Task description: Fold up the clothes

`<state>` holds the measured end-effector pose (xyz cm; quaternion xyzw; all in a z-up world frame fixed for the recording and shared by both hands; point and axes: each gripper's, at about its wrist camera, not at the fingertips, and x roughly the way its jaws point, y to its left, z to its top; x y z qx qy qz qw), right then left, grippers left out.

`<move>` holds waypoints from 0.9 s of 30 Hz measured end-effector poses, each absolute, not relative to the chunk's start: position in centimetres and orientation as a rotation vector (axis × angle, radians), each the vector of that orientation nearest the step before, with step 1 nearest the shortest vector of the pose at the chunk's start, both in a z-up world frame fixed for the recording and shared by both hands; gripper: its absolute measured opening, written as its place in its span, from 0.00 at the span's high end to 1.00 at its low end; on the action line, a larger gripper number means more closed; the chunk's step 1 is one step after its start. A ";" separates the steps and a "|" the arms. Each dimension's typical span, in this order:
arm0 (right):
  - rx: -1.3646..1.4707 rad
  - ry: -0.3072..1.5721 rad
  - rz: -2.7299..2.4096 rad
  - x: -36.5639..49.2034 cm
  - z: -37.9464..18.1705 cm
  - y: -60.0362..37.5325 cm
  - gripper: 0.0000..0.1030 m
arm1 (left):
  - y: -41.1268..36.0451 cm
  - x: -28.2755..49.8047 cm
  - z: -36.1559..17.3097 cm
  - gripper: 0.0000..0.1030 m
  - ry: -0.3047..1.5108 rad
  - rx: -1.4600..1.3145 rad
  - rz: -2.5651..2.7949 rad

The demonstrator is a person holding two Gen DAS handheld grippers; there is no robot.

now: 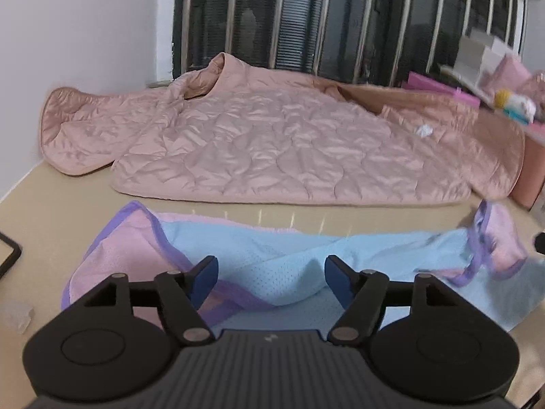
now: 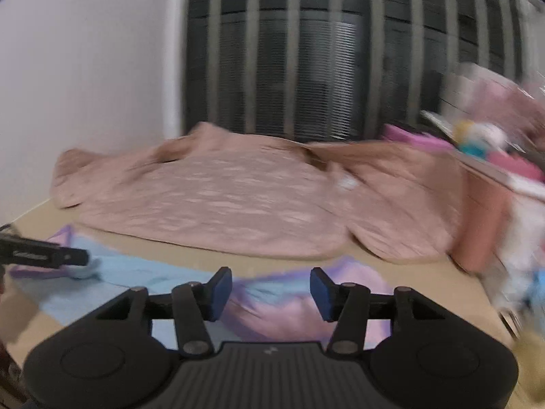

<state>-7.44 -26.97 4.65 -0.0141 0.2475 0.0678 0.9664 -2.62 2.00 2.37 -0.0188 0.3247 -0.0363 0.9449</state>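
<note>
A light blue mesh shirt with pink sleeves and purple trim lies crumpled on the beige table, close in front of me. My left gripper is open, just above the shirt's blue middle, with nothing between its blue pads. My right gripper is open above the shirt's pink and purple sleeve. The right wrist view is blurred by motion. The left gripper's finger shows at the left of that view, over the shirt's blue part.
A pink quilted jacket lies spread across the far half of the table and also shows in the right wrist view. A white wall stands at the left and a barred window behind. Pink boxes and toys crowd the right edge. A dark phone lies at the left.
</note>
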 end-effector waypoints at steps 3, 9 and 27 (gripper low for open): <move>-0.017 0.535 0.100 -8.2 3.3 -28.3 0.49 | 1.8 -2.7 2.0 0.32 0.664 -0.027 -0.079; -0.029 0.546 0.049 -9.8 1.7 -27.8 0.30 | 2.4 -2.6 2.1 0.28 0.662 -0.036 -0.091; 0.032 0.543 0.124 -4.2 3.4 -30.0 0.19 | 1.1 -2.4 3.4 0.27 0.644 -0.060 -0.108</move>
